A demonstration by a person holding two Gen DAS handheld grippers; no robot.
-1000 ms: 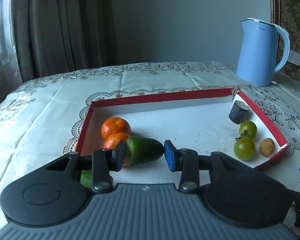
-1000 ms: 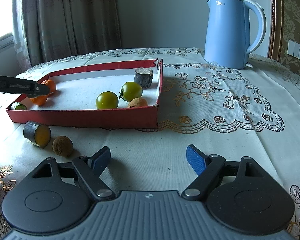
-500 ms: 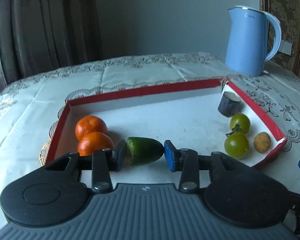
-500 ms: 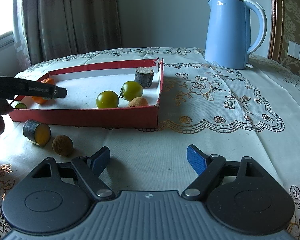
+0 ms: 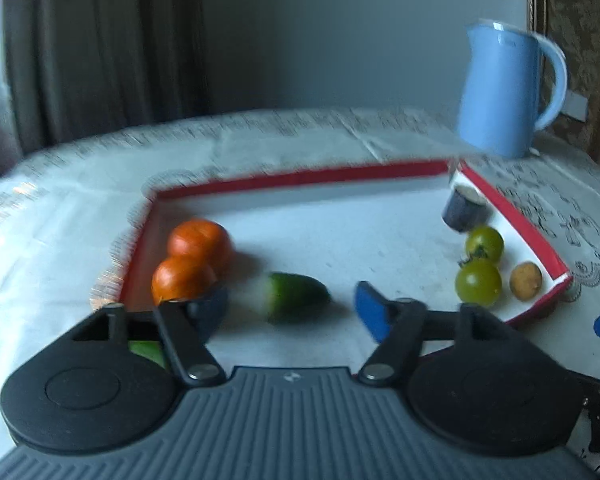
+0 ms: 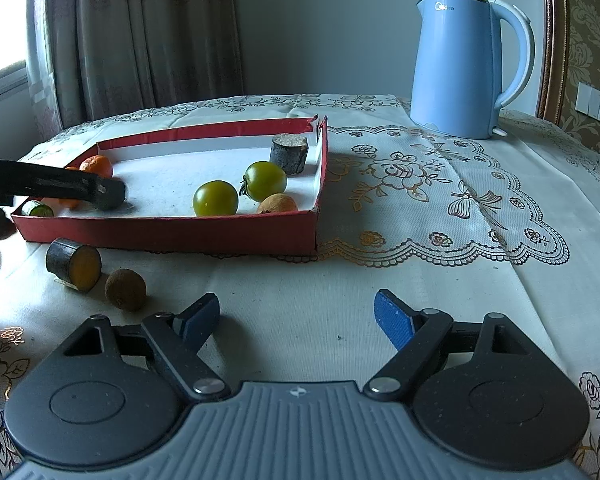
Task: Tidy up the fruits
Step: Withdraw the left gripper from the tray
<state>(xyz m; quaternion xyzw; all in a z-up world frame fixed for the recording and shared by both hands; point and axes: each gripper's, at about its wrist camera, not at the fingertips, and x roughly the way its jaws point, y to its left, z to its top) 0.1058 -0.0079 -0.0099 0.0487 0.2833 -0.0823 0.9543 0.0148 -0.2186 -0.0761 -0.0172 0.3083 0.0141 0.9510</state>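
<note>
While both tools (image 5: 290, 306) (image 6: 296, 320) gape: cucumber piece (image 5: 296, 298) (released) inside red tray (image 5: 300, 178).

Red tray (image 6: 172, 232), 2 orange tangerines (image 5: 192, 260)

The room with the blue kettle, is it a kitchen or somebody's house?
Probably a room in somebody's home, maybe a dining room. A lace tablecloth covers the table, a blue kettle stands on it, and long curtains hang by a window. No stove or sink shows.
</note>
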